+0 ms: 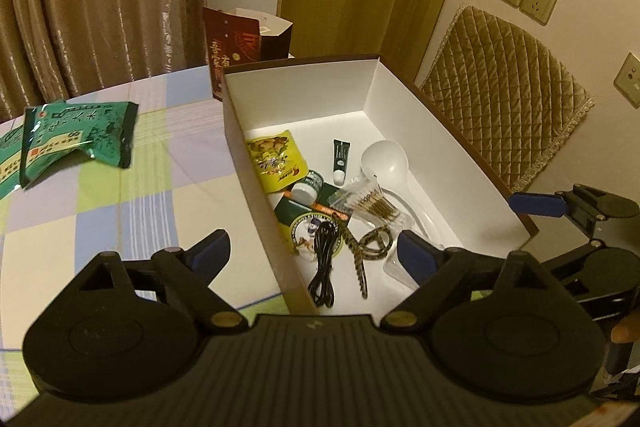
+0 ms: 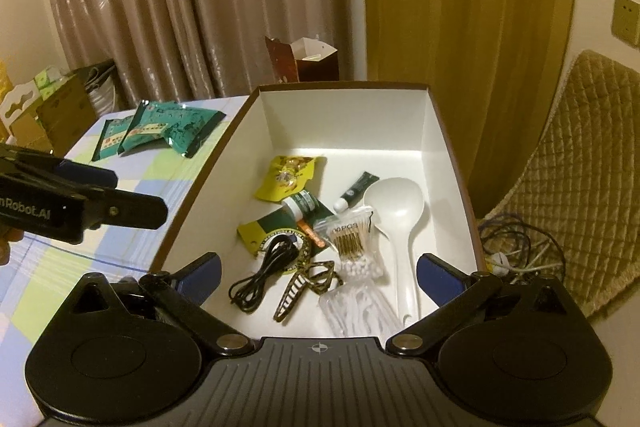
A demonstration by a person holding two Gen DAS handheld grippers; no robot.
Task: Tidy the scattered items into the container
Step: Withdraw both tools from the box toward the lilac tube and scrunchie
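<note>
A brown box (image 1: 460, 147) with a white inside stands on the checked tablecloth (image 1: 120, 211). In it lie a yellow packet (image 1: 276, 159), a green tube (image 1: 340, 159), a white spoon (image 1: 386, 157), cotton swabs (image 1: 368, 201), a black cable (image 1: 324, 267) and a patterned hair clip (image 1: 368, 251). Two green packets (image 1: 76, 143) lie on the cloth to the box's left. My left gripper (image 1: 312, 249) hangs open and empty above the box's near left wall. My right gripper (image 2: 320, 267) is open and empty above the box's (image 2: 344, 119) near end, over the hair clip (image 2: 308, 287).
A red paper bag (image 1: 244, 43) stands behind the box. A chair with a quilted cover (image 1: 508, 115) is at the right, with loose cables (image 2: 516, 247) on the floor beside it. Curtains hang behind the table. Cartons (image 2: 52, 107) sit at the far left.
</note>
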